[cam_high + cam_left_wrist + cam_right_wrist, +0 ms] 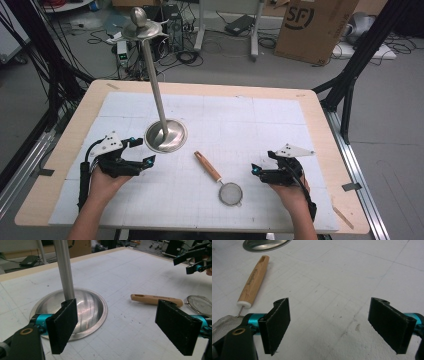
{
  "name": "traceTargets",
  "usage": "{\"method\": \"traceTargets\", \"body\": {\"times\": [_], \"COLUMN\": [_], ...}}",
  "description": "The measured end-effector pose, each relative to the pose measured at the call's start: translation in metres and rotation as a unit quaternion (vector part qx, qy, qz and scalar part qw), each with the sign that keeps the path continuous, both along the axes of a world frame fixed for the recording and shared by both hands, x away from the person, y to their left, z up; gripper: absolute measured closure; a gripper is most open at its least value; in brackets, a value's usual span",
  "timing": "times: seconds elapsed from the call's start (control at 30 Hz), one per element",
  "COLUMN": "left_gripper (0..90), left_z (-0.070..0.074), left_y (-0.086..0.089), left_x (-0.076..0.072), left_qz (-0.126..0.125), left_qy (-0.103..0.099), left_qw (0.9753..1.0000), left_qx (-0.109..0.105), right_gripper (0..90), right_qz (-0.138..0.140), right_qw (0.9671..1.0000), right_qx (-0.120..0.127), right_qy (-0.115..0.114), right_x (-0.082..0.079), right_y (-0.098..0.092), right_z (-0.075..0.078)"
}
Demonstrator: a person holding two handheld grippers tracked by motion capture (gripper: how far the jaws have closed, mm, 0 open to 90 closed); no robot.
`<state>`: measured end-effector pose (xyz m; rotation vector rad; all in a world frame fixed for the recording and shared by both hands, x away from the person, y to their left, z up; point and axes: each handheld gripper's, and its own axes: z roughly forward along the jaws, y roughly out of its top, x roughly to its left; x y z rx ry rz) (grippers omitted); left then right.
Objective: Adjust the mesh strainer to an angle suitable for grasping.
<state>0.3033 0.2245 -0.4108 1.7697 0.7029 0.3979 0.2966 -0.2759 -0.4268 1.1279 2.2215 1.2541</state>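
Strainer [225, 184] is being flanked on the table mat between both wide-open grippers, its wooden handle angled up-left toward the metal stand [165, 135]; right gripper [256, 171] is being held nearer than left gripper [145, 152].

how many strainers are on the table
1. The strainer lies on the white mat between the two grippers, wooden handle pointing toward the metal stand, mesh bowl nearest the person.
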Motion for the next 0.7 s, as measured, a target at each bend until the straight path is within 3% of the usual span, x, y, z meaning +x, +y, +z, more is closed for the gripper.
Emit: {"method": "traceTargets", "body": {"times": [0.7], "left_gripper": [18.9], "left_z": [-0.0001], "left_y": [-0.0015], "left_x": [-0.0006], "left_qz": [-0.004], "left_qy": [0.003], "left_qw": [1.0000], "left_qx": [-0.002], "right_gripper": [17.0], "right_qz": [-0.007], "right_qw": [0.9999], "right_qx": [0.007], "right_qy": [0.005], "right_x": [0.0012], "right_y": [-0.0051], "right_z": [-0.0003]}}
